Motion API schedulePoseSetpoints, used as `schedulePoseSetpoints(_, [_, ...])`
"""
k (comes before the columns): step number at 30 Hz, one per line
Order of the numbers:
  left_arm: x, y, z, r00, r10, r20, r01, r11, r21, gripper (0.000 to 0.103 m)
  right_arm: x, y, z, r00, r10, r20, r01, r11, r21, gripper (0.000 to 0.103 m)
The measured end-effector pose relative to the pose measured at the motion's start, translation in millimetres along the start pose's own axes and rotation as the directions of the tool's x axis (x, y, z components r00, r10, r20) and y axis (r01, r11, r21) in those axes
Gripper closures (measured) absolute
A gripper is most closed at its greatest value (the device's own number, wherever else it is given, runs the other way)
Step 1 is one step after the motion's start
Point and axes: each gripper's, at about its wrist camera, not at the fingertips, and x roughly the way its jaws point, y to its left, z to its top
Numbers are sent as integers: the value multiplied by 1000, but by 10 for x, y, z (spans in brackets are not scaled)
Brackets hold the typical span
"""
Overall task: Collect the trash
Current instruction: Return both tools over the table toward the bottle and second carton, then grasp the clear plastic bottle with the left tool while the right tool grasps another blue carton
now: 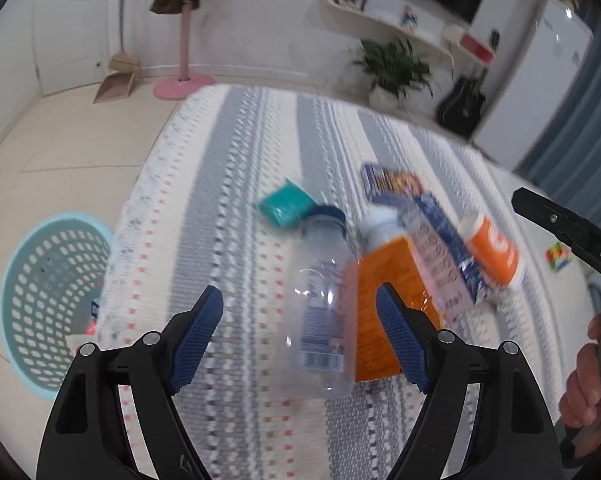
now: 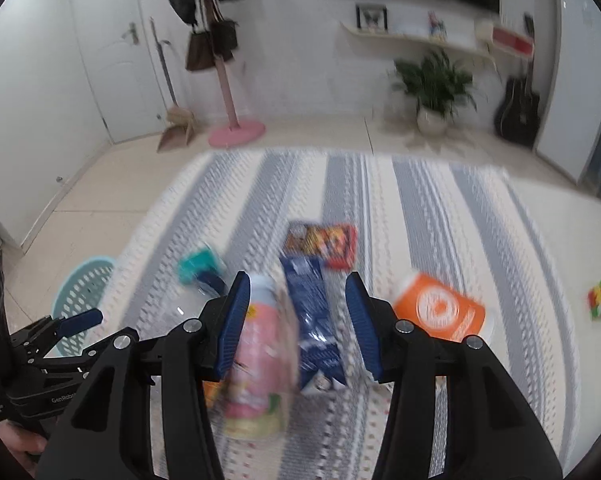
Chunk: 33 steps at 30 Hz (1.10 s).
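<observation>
Striped rug on tiled floor carries the trash in one heap: one clear bottle, one orange box, one pink bottle, one blue pouch, one orange can, one teal packet, one snack pack. One teal basket sits on the floor left of the rug; a pink coat stand and plant are near the wall. Left gripper and right gripper both hover over the heap, fingers spread, holding nothing.

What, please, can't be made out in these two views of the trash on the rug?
- Left wrist: basket contents, cut off by the rug edge.
- Left wrist: clear bottle label text, motion-blurred.
- Right wrist: pink bottle print, blurred.
- Right wrist: orange box, mostly behind the right gripper.
</observation>
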Motion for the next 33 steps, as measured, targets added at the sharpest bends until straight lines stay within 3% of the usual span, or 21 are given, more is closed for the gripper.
schedulePoseSetpoints(5, [250, -117, -52, 996, 59, -65, -56, 997, 49, 26, 244, -83, -170, 999, -5, -50, 3, 1000, -25, 57])
schedulePoseSetpoints(11, [419, -76, -61, 993, 2, -117, -1, 1000, 8, 26, 461, -52, -292, 996, -23, -91, 19, 998, -53, 57])
schedulePoseSetpoints(17, [553, -62, -94, 988, -24, -155, 23, 1000, -13, 39, 674, -74, -373, 989, -29, -143, 22, 998, -56, 57])
schedulePoseSetpoints(22, [581, -43, -92, 986, -42, -159, 38, 999, -28, 47, 761, -85, -397, 987, -24, -161, 17, 999, -45, 57])
schedulePoseSetpoints(29, [572, -1, -90, 986, -72, -148, 62, 996, -69, 47, 861, -69, -405, 982, -18, -186, 10, 999, -43, 57])
schedulePoseSetpoints(33, [531, 54, -87, 985, -106, -134, 95, 992, -87, 48, 867, -49, -419, 983, -14, -184, 4, 999, -50, 68])
